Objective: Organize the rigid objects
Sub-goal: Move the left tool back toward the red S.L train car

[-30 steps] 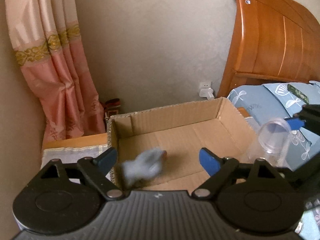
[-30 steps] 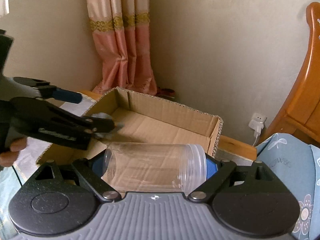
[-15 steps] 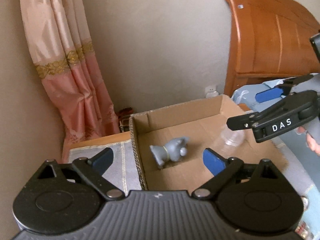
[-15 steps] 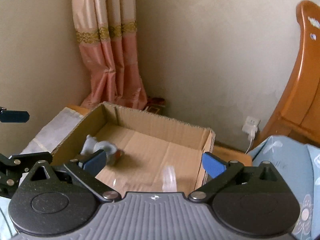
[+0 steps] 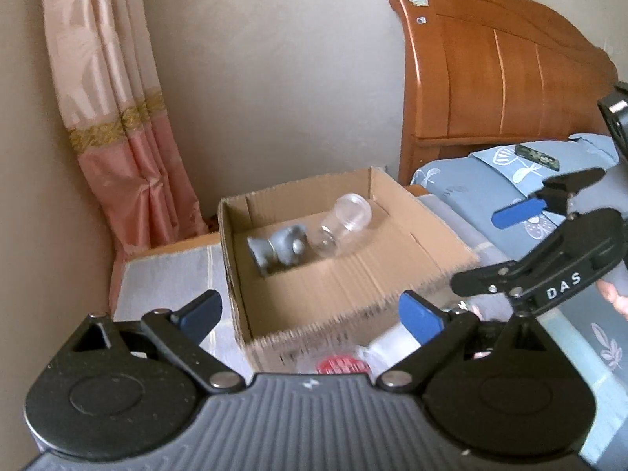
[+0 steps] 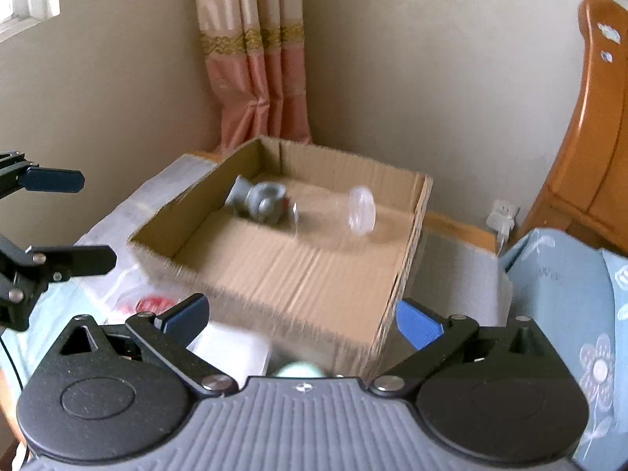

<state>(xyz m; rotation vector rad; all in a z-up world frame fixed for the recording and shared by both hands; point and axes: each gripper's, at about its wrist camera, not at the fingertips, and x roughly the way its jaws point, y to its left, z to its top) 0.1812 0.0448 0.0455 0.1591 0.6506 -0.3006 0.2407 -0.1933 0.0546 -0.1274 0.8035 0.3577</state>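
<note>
An open cardboard box (image 5: 376,274) (image 6: 282,274) holds a grey figurine (image 5: 274,249) (image 6: 261,200) lying on its side. A clear plastic jar (image 5: 345,221) (image 6: 341,216) lies right beside it on the box floor. My left gripper (image 5: 310,314) stands open and empty, short of the box's near left corner. In the right wrist view the left gripper (image 6: 74,219) shows at the left edge. My right gripper (image 6: 302,318) is open and empty before the box's near wall. The left wrist view has the right gripper (image 5: 498,247) to the right of the box, over the bedding.
The box rests on a pale cloth (image 5: 168,274). A plastic bag with red print (image 6: 145,298) and a white item (image 6: 231,349) lie before the box. Blue patterned bedding (image 6: 561,286) and a wooden headboard (image 5: 490,78) are to the right, a pink curtain (image 5: 129,149) behind.
The grey figurine dropped from my left gripper and the clear jar left my right gripper; both now lie in the box. Both grippers opened wider and drew back from the box.
</note>
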